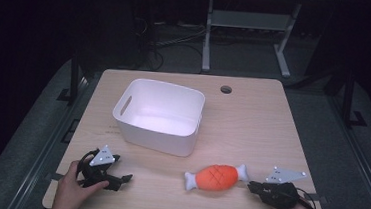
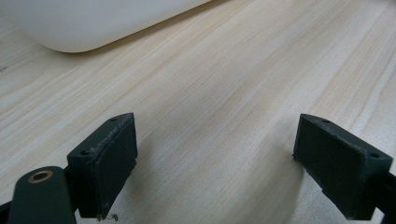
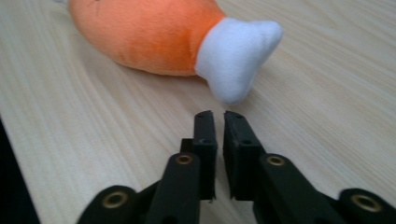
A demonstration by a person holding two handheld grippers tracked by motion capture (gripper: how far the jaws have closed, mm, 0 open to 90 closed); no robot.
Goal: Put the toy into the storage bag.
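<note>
Plush orange meat-on-bone toy with white ends (image 1: 216, 177) lies on light wood table (image 1: 252, 120), long axis running left-right, slightly tilted. My right gripper (image 1: 257, 188) sits just beside toy's right white knob, jaws nearly closed, holding nothing. My left gripper (image 1: 120, 179) rests well apart to toy's left, jaws spread wide, empty. White plastic bin (image 1: 158, 116) stands beyond toy, toward left. Bare tabletop between toy and bin; near table edge close behind my hands.

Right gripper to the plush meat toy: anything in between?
Nothing. In the right gripper view, bare wood separates the right gripper, nearly shut, from the plush meat toy's white bone end.
</note>
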